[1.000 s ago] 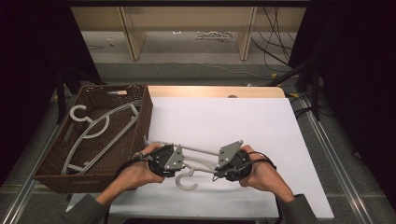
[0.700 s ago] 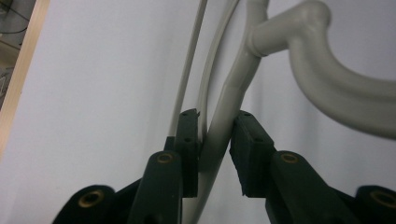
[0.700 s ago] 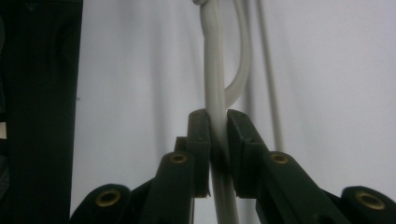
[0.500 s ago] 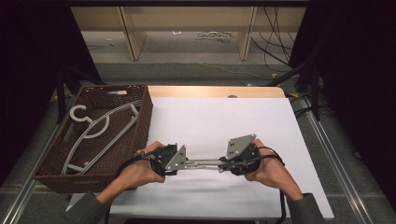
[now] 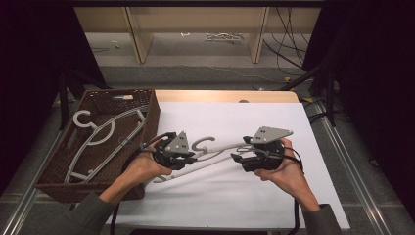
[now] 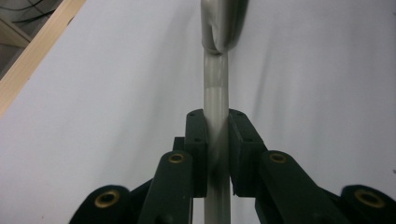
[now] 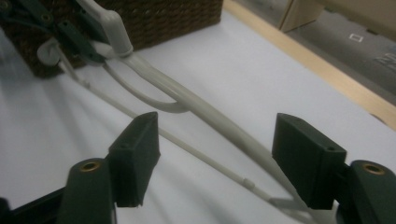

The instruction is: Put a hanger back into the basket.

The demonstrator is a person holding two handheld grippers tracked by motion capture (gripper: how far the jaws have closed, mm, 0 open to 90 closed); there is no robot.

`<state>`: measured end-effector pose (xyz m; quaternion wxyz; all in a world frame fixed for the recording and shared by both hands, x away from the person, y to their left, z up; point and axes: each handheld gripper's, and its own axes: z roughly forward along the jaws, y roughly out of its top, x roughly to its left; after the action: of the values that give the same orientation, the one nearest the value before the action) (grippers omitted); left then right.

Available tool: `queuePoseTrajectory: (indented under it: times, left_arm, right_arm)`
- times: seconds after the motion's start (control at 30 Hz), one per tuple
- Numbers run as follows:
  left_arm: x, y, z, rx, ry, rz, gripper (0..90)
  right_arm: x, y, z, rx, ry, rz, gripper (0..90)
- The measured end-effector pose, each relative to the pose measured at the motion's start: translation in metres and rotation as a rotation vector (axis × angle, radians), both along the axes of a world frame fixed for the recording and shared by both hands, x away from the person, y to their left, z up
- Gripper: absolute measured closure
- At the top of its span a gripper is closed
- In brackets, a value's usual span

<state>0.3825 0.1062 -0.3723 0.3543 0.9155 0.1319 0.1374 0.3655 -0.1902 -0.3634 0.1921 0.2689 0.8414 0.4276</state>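
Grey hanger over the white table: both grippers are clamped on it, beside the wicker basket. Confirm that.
Not both. The left gripper is clamped on the grey hanger, but the right gripper stands open around its arm, as the right gripper view shows. The wicker basket is beside it.

A white sheet (image 5: 254,196) covers most of the worktop (image 5: 220,96), whose pale wooden edge shows along the far side in the middle of the frame. Beyond it, at the top, stands light wooden shelving (image 5: 195,29) on a grey floor (image 5: 205,73), with black cables (image 5: 288,44) trailing down at the upper right. Dark curtains (image 5: 372,73) close off the left and right sides. Metal rails (image 5: 352,171) run along both lower edges of the frame.
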Motion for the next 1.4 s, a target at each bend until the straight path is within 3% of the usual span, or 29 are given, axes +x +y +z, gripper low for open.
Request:
queuePoseTrajectory:
  times: [0.13, 0.2, 0.3, 0.6, 0.8, 0.93, 1.27, 1.4]
  left_arm:
    - [0.009, 0.004, 0.008, -0.040, 0.030, 0.030, 79.7]
    - [0.012, 0.006, 0.012, -0.094, 0.057, 0.064, 79.7]
    - [0.017, 0.007, 0.020, -0.144, 0.095, 0.095, 79.7]
    - [0.026, 0.016, 0.041, -0.249, 0.146, 0.139, 79.6]
    - [0.028, 0.032, 0.061, -0.289, 0.152, 0.183, 79.7]
    - [0.027, 0.042, 0.073, -0.341, 0.189, 0.189, 79.7]
    - [0.027, 0.078, 0.098, -0.375, 0.150, 0.257, 79.7]
    - [0.027, 0.096, 0.102, -0.398, 0.152, 0.293, 79.6]
  right_arm:
    - [-0.003, -0.002, 0.000, 0.042, -0.028, -0.044, 27.7]
    - [-0.005, -0.004, -0.001, 0.073, -0.051, -0.059, 27.7]
    - [-0.010, -0.008, -0.004, 0.114, -0.050, -0.082, 23.9]
    - [-0.023, -0.010, -0.023, 0.171, -0.093, -0.088, 22.9]
    - [-0.026, -0.013, -0.036, 0.164, -0.083, -0.104, 22.3]
    - [-0.028, -0.017, -0.042, 0.159, -0.066, -0.109, 22.2]
    - [-0.034, -0.022, -0.050, 0.177, -0.054, -0.118, 22.0]
    - [-0.035, -0.024, -0.052, 0.160, -0.037, -0.127, 21.2]
